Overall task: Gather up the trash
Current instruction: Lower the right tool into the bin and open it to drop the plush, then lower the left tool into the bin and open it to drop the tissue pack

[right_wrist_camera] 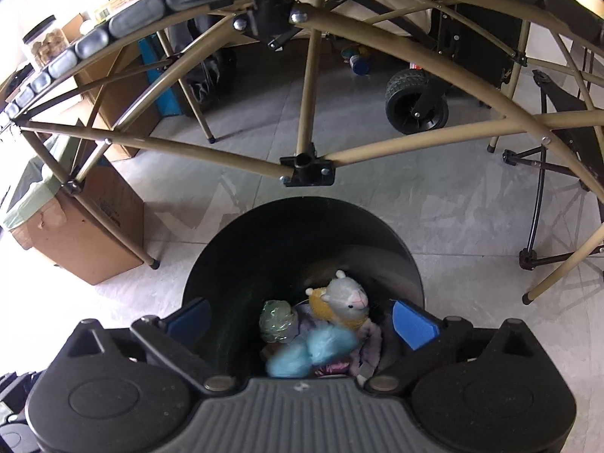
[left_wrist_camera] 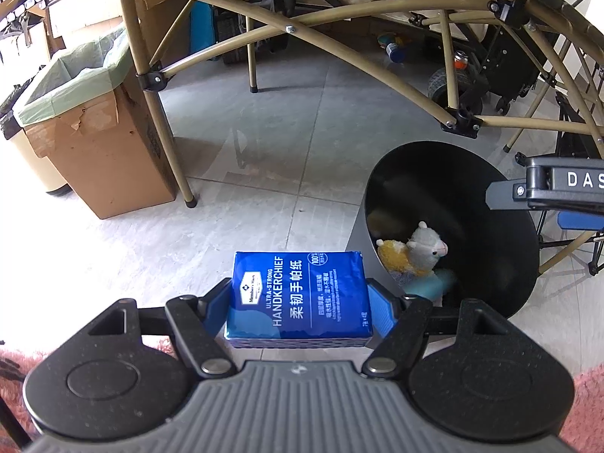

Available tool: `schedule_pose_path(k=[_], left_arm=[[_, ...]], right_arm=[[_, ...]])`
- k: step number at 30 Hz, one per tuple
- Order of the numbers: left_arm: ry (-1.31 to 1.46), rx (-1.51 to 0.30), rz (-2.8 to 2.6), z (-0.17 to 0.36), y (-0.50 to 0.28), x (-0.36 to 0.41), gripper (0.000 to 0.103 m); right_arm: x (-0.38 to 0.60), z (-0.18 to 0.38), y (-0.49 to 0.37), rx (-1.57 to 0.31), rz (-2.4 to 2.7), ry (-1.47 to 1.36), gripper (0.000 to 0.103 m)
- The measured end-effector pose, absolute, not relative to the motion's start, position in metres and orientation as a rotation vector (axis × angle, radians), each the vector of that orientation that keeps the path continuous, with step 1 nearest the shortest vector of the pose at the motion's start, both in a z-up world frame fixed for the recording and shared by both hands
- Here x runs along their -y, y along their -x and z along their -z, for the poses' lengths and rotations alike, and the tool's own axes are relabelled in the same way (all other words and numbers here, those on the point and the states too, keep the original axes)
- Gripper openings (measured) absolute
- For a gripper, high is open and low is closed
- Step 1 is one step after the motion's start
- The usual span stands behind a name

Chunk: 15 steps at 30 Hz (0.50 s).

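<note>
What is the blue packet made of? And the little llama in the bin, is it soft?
The blue packet looks like thin glossy plastic wrap; light shines off it, and it's printed "handkerchief", so probably paper tissues inside. The llama looks like soft, fuzzy plush fabric. The bin seems smooth, dark plastic.

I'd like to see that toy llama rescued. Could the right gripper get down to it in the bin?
Probably yes: the right gripper is open and empty above the bin, and the llama lies uncovered on top.

blue packet (left_wrist_camera: 298, 296) "ULTRA-STRONG HANDKERCHIEF", right gripper (left_wrist_camera: 566, 185) "DAS"
</note>
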<state>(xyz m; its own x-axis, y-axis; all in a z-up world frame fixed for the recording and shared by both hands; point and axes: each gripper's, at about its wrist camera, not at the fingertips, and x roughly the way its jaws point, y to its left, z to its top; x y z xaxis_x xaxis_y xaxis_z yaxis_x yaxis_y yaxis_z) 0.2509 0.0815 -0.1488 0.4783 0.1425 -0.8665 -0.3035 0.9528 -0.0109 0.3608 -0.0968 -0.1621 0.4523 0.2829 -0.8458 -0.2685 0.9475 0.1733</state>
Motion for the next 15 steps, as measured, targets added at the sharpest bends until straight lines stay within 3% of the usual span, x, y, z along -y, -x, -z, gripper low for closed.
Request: schedule_pose_path(k=[15], left_arm=[[0.097,-1.048,-0.165,0.145,-0.287,-0.03,0.074]], right_arm=[[0.156,0.153,-0.36,-1.024,-0.235,-0.068,0.103]])
